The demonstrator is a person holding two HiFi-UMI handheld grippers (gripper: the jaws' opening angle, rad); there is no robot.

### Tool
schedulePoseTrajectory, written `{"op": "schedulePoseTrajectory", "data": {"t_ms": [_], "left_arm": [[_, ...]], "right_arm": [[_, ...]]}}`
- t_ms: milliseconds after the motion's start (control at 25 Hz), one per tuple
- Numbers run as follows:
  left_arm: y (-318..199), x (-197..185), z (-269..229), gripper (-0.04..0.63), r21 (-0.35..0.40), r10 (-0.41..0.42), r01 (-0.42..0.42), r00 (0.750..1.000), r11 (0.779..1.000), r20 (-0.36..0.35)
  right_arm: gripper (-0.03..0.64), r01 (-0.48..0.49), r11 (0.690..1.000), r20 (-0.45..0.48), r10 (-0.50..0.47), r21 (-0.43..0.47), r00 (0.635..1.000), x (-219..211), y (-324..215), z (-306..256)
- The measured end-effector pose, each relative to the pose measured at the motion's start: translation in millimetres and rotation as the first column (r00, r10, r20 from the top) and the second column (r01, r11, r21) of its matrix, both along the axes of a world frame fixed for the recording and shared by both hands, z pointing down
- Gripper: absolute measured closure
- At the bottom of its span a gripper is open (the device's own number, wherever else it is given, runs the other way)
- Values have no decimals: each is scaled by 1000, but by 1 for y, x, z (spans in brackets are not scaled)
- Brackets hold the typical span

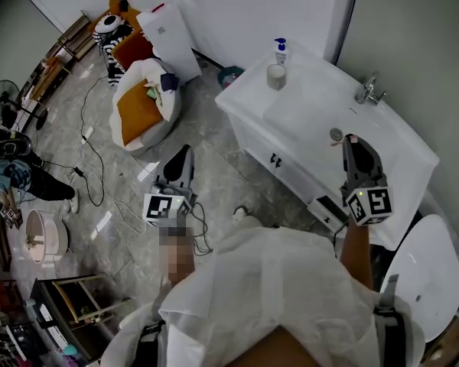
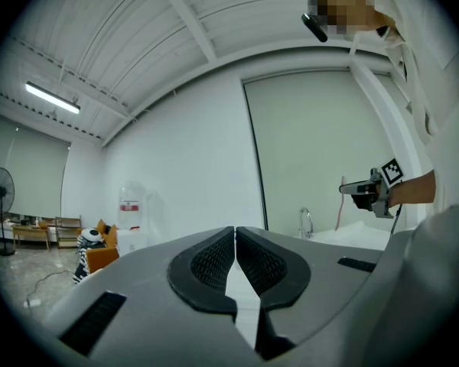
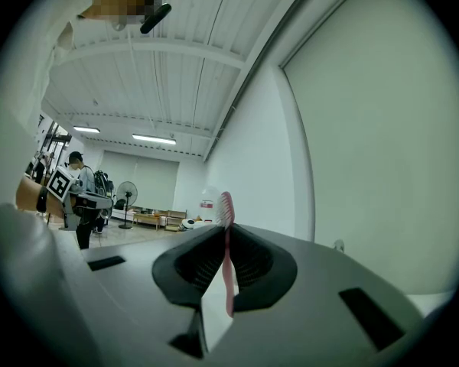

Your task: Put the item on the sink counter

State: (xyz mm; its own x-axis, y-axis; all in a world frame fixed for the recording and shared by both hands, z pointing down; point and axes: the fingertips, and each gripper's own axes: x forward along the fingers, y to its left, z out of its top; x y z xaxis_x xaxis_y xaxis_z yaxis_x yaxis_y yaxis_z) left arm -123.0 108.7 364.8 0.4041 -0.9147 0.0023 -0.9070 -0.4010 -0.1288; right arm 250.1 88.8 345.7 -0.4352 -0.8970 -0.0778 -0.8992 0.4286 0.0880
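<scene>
A pink toothbrush (image 3: 227,232) stands upright between the jaws of my right gripper (image 3: 226,245), which is shut on it, bristle head sticking out above the tips. In the head view the right gripper (image 1: 353,142) hovers over the front right part of the white sink counter (image 1: 306,90), near the basin drain (image 1: 336,134); the toothbrush does not show there. My left gripper (image 1: 181,156) hangs over the floor to the counter's left. Its jaws are shut with nothing between them (image 2: 235,245).
A faucet (image 1: 369,90) rises at the counter's back right. A cup (image 1: 276,76) and a pump bottle (image 1: 281,50) stand at its far left corner. A toilet (image 1: 428,274) is at the right; a beanbag (image 1: 141,105) and cables lie on the floor at left.
</scene>
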Motion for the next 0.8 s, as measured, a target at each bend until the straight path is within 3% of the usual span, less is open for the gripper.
{"op": "schedulePoseTrajectory", "data": {"t_ms": [400,800], "left_arm": [[-24,3,6,575,-4,9,-9,1000,1000,-13],[-109,-14,4,575,-8,35,-35,999,999,-14]], "right_arm": [[594,-1,1000,-5,1,-11,1000,0,-21,5],[594,-45,999,5,45,-19,999,-5,-96,1]]}}
